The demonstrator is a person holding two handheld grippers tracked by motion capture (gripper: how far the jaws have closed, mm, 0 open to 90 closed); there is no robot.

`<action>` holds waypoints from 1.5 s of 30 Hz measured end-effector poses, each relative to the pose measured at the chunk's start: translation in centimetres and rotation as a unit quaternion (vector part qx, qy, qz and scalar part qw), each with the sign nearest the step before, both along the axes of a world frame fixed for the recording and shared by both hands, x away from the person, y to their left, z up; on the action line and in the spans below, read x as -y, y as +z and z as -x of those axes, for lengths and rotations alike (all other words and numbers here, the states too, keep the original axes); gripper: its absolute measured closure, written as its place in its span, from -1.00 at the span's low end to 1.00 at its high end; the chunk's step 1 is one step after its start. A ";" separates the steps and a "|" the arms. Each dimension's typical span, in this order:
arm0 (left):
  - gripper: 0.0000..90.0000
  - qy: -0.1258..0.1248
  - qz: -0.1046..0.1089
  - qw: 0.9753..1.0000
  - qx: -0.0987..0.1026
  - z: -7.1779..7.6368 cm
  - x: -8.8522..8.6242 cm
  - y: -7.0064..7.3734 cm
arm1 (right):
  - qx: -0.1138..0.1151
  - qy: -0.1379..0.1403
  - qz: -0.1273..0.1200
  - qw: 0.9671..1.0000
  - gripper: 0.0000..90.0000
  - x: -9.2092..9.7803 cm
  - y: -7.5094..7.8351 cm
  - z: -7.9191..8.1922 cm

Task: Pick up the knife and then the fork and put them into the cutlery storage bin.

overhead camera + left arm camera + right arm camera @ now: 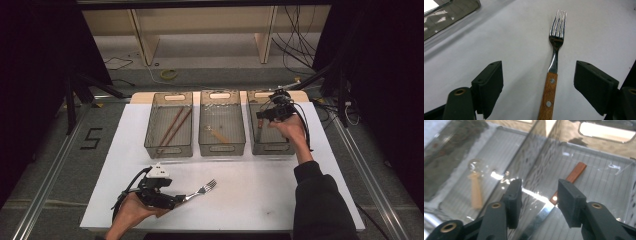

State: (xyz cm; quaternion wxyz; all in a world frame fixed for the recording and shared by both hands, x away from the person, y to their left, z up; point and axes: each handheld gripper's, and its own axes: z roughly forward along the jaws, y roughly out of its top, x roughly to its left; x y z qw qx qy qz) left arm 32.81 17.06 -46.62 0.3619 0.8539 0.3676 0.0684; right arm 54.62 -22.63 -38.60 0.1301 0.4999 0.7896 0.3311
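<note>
Left gripper (176, 201), lower left of the high view: held low over the white table (260, 195), jaws spread wide with nothing clamped. In the left gripper view the two black pads (489, 85) stand either side of the fork's wooden handle, apart from it.

White table: bears three clear bins across the upper middle of the high view. Left bin (150, 135) holds brown chopsticks (172, 126); middle bin (204, 137) holds a pale spoon (218, 134); right bin (253, 140) holds a knife (560, 195), seen in the right gripper view with its reddish handle toward the upper right.

Right gripper (261, 115), upper right of the high view: poised over the right bin, jaws at a middling gap and empty, the knife lying beyond them.

Fork (554, 67), lower centre of the high view: flat on the table, tines pointing up-frame in the left gripper view, handle running between the open pads.

Handling note, as a judgement: lower the left gripper until both pads flank the wooden handle near its rivets, centre it, then close squarely across the width. A grip on the slim steel neck would likely let the fork pivot; a skewed closing may push it sideways along the smooth surface.
</note>
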 end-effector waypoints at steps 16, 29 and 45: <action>-0.49 -0.003 -0.006 1.000 -0.011 -0.1 0.1 -0.1 | 0.036 0.082 -0.013 0.996 -0.05 -1.5 1.5 4.9; -0.46 -0.021 -0.053 0.998 -0.038 0.0 0.2 0.1 | 0.035 0.139 -0.015 0.990 -0.12 -2.3 0.3 9.1; -0.25 -0.040 -0.125 0.988 -0.076 0.5 0.6 0.4 | 0.020 0.170 -0.017 0.985 -0.15 -2.0 -2.0 12.7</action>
